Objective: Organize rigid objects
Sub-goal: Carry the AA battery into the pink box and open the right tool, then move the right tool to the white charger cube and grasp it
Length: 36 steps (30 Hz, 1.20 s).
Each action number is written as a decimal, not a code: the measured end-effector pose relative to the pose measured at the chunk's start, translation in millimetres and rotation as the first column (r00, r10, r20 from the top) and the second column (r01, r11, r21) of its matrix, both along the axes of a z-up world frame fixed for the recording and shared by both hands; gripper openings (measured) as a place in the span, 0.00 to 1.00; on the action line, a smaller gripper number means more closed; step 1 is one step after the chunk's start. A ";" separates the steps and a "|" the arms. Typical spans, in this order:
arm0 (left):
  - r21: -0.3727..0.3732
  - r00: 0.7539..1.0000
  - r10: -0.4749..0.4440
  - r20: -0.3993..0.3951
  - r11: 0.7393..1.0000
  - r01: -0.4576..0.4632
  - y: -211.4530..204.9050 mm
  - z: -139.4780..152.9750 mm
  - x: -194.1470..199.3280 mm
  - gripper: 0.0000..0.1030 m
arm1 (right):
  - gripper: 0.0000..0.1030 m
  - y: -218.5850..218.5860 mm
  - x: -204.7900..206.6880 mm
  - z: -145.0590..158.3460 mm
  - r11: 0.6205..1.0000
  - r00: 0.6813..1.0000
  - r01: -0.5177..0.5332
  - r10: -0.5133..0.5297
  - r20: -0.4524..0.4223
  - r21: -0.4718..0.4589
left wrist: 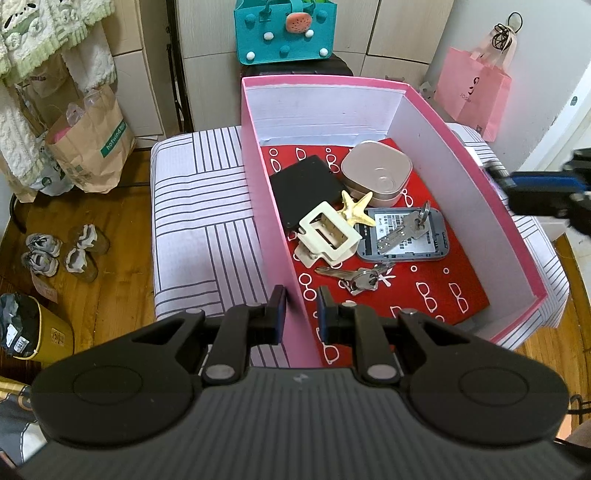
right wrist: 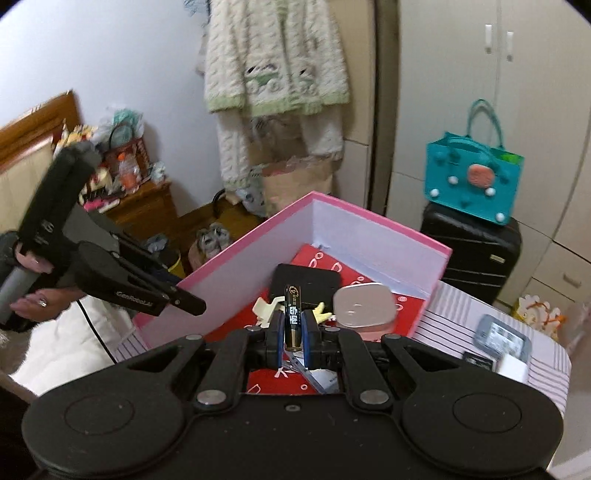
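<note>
Two grippers are seen at a pink box (left wrist: 280, 236) that sits on a striped cushion (left wrist: 199, 221). The left gripper (left wrist: 301, 310) is clamped on the box's near left wall, one pad outside and one inside. The right gripper (right wrist: 291, 328) is held above the box, its fingers closed tight on a black and gold battery (right wrist: 293, 317), which stands upright between the pads. A red patterned cloth (left wrist: 443, 273) lines the box floor. On it are noted a black flat case (left wrist: 303, 188) at the far left, a rose-gold rounded tin (left wrist: 376, 173) to its right, a gold starfish (left wrist: 356, 210) just in front of the tin, a cream hair claw (left wrist: 328, 236) touching the starfish, a grey device (left wrist: 406, 236) with a key (left wrist: 402, 229) lying on it, and a second key bunch (left wrist: 354, 278) nearer the front. In the right wrist view, another grey device (right wrist: 504, 339) and a white block (right wrist: 513, 367) are seen on the cushion, outside the box to the right. A teal bag (left wrist: 284, 29) is seen beyond the box.
</note>
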<state>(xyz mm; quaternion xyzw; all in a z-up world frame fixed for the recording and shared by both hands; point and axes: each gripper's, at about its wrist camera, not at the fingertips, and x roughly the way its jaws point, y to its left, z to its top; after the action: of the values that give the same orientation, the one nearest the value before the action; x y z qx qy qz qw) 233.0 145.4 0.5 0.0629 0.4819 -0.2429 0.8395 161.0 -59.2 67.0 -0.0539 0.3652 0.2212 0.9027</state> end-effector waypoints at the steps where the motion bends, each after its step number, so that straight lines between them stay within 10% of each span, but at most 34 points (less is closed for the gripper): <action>1: 0.000 1.000 -0.001 0.000 1.000 0.001 0.0 0.0 0.0 0.16 | 0.11 3.4 5.1 -4.3 1.000 1.000 -0.007 0.007 -0.008 -0.014; 13: -0.007 1.000 0.020 -0.013 1.000 -0.020 2.7 -1.0 2.5 0.16 | 0.11 14.6 37.6 -49.6 0.976 0.997 0.033 -0.048 -0.062 -0.215; 23: 0.002 1.000 0.003 0.004 1.000 -0.003 -0.6 -2.1 -1.2 0.16 | 0.14 -33.2 -0.6 -27.7 0.976 0.979 0.199 -0.196 0.048 -0.091; 36: -0.024 1.000 0.015 -0.020 1.000 -0.015 1.7 -1.8 1.6 0.16 | 0.33 -153.7 -39.2 -60.7 0.849 0.848 0.527 -0.528 -0.046 -0.033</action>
<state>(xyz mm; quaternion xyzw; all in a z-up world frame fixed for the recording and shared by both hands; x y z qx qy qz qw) 234.6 147.1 -1.3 0.0468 0.4878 -0.2429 0.8372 121.7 -212.9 6.4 0.0457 0.3918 -0.0373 0.9181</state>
